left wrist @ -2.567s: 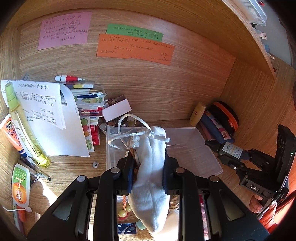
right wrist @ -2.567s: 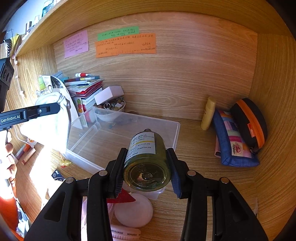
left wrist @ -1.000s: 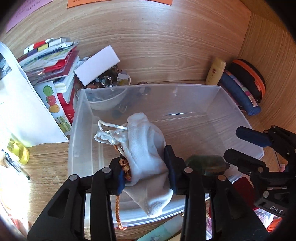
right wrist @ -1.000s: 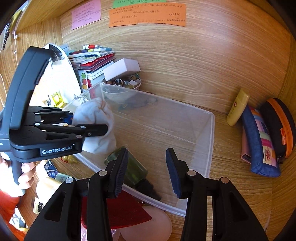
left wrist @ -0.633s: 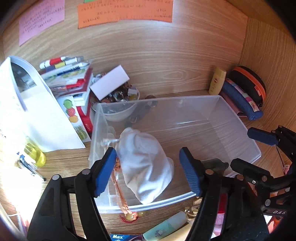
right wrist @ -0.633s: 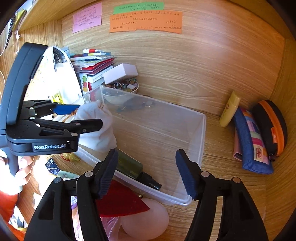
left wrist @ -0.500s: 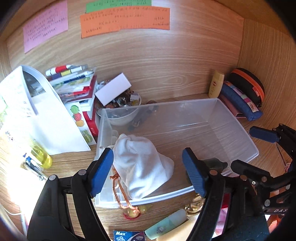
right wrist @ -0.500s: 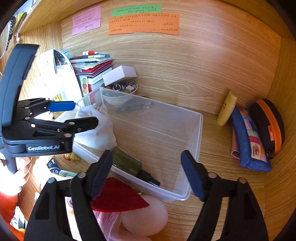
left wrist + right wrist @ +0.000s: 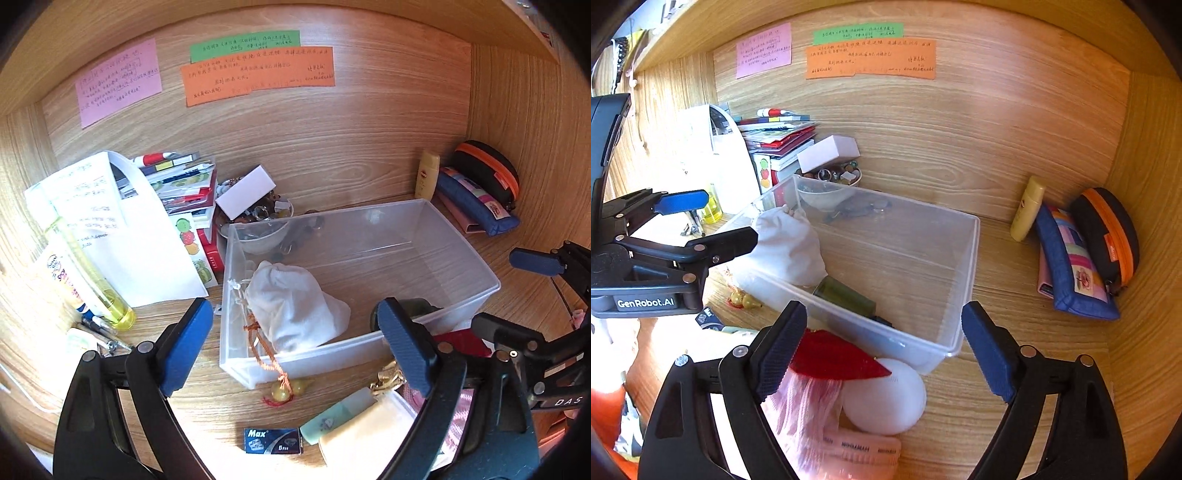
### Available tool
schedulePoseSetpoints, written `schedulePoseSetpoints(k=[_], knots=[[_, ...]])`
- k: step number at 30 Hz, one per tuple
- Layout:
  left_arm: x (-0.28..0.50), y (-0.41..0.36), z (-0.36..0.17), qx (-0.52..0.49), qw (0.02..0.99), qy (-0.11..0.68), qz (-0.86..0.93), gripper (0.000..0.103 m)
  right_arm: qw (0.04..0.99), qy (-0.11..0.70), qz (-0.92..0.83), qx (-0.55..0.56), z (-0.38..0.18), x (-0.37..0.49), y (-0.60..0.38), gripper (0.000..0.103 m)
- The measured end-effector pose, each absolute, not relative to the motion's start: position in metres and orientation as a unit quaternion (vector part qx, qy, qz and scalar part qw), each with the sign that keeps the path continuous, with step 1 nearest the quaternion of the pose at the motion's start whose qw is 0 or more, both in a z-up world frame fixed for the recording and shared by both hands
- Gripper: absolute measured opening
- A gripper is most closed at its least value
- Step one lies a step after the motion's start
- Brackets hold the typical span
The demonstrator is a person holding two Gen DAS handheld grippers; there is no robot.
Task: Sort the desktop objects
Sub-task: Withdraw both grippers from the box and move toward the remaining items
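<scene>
Clear plastic bin (image 9: 461,266) mid-desk now holds white pouch (image 9: 291,306) at its left end, green bottle (image 9: 846,295) against its near wall.
Left gripper (image 9: 295,350) and right gripper (image 9: 882,354) jaws have just been opening, nothing between them; next, probably the red pouch (image 9: 831,358) at the desk's near edge. Staple box (image 9: 273,439) shows clearly only in the left view.
</scene>
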State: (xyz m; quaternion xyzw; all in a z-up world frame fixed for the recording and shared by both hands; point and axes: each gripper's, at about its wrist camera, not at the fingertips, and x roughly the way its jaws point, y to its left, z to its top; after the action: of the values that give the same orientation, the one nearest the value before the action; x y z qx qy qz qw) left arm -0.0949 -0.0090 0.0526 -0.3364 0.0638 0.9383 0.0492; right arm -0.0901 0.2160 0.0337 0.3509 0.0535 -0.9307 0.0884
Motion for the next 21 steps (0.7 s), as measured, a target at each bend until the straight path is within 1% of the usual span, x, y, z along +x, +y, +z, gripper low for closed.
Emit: schedulePoseSetpoints(k=[9,17,21], knots=[[-0.062,-0.020,0.049,-0.337,0.036,0.066,0.939,0.093,0.084,0.054,-0.935,0.340,0.036,-0.064,0.222,0.085],[-0.030,-0.036,0.033,-0.354,0.022,0.071,0.932,0.093,0.081,0.045,-0.937,0.338,0.031,-0.034,0.235,0.086],[-0.015,-0.041,0.022,-0.368,0.020,0.073,0.927,0.093,0.087,0.054,-0.935,0.340,0.026,-0.022,0.235,0.086]])
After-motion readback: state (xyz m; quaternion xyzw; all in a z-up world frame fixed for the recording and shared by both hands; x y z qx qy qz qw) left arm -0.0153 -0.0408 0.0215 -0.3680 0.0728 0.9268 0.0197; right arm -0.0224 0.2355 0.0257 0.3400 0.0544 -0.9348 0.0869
